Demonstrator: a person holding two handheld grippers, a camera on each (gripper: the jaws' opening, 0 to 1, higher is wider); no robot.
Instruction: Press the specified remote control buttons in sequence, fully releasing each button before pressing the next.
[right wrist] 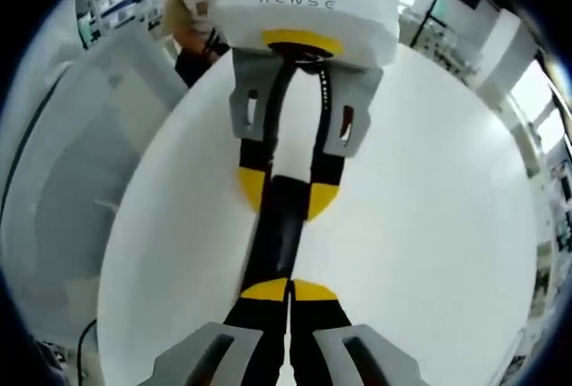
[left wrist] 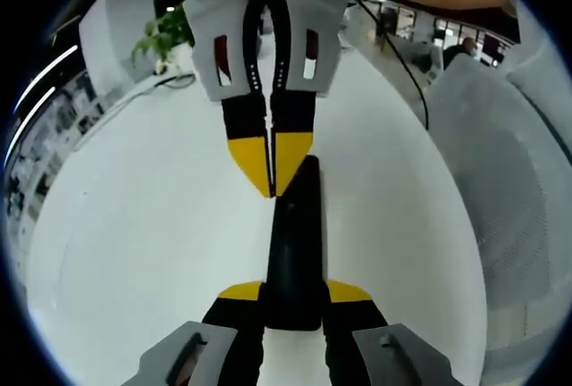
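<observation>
Clamped between the left gripper's (left wrist: pixel 293 291) jaws, the black remote control (left wrist: pixel 294 243) is steadied above the white table (left wrist: pixel 134 225) so that the right gripper's (right wrist: pixel 289 289) closed yellow tips can be brought onto its buttons.

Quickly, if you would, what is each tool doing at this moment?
Left tool: shut on the remote, gripping its near end.
Right tool: shut, tips together on top of the remote, holding nothing.

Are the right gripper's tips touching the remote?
Touching. In the left gripper view the right gripper has its shut yellow tips resting on the top face of the remote, with no gap visible.
</observation>
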